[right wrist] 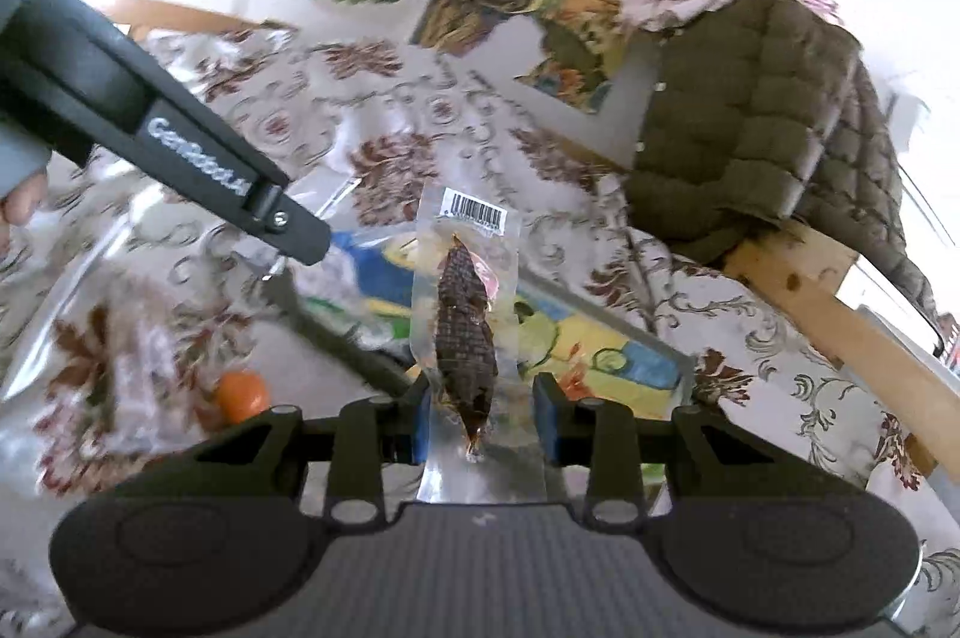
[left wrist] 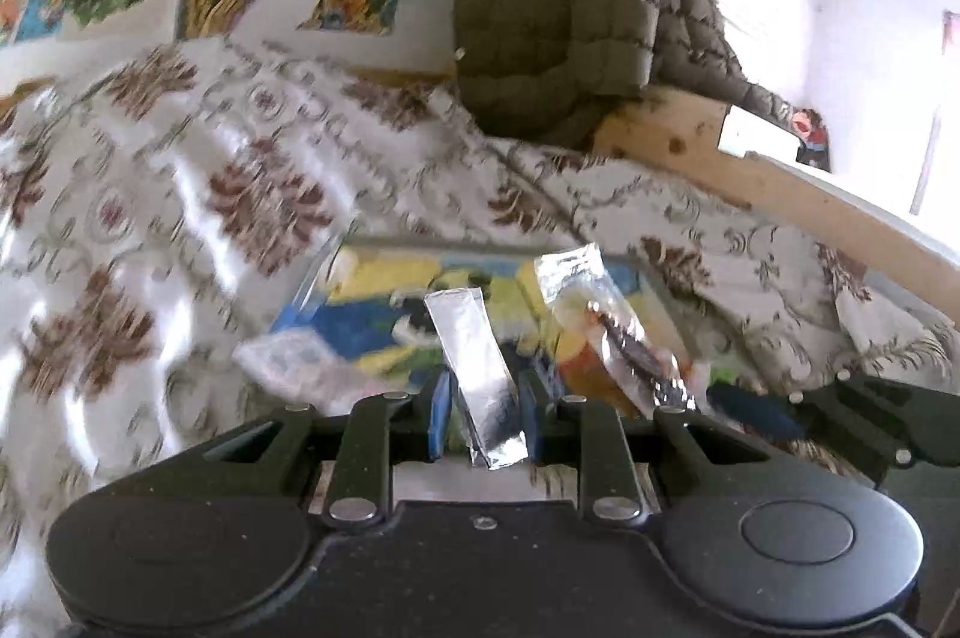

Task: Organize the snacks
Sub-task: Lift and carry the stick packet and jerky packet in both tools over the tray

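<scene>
Holding a silver foil packet (left wrist: 483,380), the left claw (left wrist: 485,419) sits narrow; the right claw (right wrist: 483,419), seemingly ajar, carries a clear dark-snack packet (right wrist: 465,332) above the bed's patterned tray (right wrist: 612,344).

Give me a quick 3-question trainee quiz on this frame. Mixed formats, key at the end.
1. True or false: the left gripper has a silver foil packet between its fingers.
2. Multiple choice: the clear packet between the right gripper fingers contains A) a dark brown ridged snack, B) green candies, C) white crackers.
3. Short answer: in the right wrist view, what small round thing lies on the patterned cloth to the lower left, and what colour is it?

Key: 1 true. 2 A. 3 An orange fruit, probably a tangerine.
</scene>
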Action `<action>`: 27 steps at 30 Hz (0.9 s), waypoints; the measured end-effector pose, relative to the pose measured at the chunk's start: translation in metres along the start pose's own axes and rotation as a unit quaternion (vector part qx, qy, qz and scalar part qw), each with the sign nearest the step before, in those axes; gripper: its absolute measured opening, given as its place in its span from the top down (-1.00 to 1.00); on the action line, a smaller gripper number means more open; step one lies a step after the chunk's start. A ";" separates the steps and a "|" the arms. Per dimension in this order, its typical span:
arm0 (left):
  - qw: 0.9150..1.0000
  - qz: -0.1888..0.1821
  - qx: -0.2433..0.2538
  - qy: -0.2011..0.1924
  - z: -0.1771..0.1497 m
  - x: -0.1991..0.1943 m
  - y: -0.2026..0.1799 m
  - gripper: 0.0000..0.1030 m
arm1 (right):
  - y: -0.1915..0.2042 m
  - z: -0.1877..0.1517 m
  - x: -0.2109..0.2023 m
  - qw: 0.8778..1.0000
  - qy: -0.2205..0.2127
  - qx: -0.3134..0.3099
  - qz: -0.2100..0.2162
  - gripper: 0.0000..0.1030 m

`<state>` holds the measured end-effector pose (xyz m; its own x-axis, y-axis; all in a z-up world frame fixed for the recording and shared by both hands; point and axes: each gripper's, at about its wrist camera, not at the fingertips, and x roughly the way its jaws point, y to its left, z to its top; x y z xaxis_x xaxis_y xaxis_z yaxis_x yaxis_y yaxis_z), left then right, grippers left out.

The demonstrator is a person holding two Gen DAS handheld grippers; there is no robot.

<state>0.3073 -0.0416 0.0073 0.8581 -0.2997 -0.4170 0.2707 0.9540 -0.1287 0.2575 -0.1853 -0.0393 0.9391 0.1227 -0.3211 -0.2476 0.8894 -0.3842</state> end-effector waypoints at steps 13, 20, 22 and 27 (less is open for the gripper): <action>0.999 0.002 -0.033 0.038 0.011 0.111 -0.007 0.50 | -0.056 0.007 0.075 0.996 0.006 0.094 -0.012 0.27; 0.997 0.015 -0.037 0.073 0.008 0.136 -0.006 0.50 | -0.064 -0.008 0.089 0.994 0.038 0.101 -0.014 0.26; 0.996 0.017 -0.037 0.083 0.009 0.140 -0.007 0.50 | -0.065 -0.008 0.092 0.994 0.045 0.102 -0.012 0.25; 0.993 0.024 -0.044 0.107 0.005 0.142 -0.002 0.49 | -0.059 -0.011 0.095 0.994 0.058 0.093 -0.006 0.25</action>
<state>0.4315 -0.0860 -0.0469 0.7541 -0.2548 -0.6054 0.1843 0.9667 -0.1773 0.3582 -0.2308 -0.0569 0.9055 0.0689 -0.4186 -0.1771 0.9580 -0.2255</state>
